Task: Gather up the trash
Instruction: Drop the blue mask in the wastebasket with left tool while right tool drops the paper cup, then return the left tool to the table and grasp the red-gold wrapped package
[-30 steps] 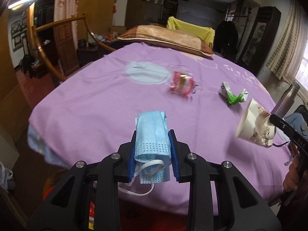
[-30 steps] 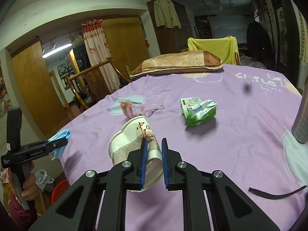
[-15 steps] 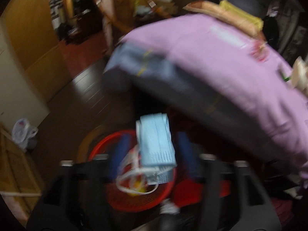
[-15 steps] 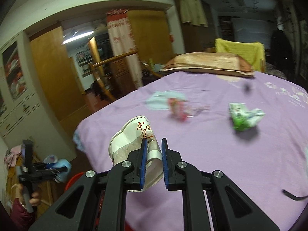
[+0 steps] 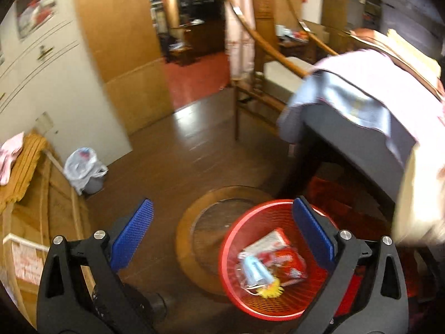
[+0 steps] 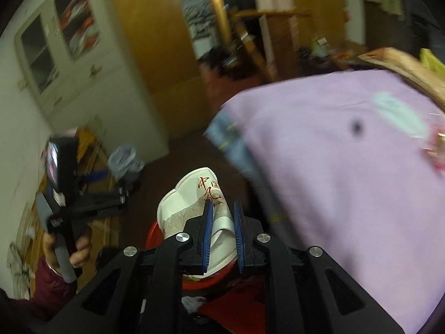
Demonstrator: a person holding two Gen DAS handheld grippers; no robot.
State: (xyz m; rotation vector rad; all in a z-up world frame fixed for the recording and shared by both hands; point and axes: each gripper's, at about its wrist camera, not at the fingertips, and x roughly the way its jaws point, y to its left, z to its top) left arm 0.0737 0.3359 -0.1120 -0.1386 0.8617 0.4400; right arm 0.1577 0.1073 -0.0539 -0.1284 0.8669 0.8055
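Paper cup (image 6: 194, 197) carries red Chinese characters, not legible enough to quote. Right claw (image 6: 222, 233) clamped on the cup, above the red basket (image 5: 236, 250). Left claw (image 5: 222, 233) jaws just spread wide, nothing between them; blue face mask (image 5: 254, 271) lies in the basket among red wrappers (image 5: 286, 261).

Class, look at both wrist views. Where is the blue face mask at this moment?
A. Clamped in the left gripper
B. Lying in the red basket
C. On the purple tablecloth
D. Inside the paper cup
B: the mask lies among wrappers in the red basket, below the open, empty left gripper.
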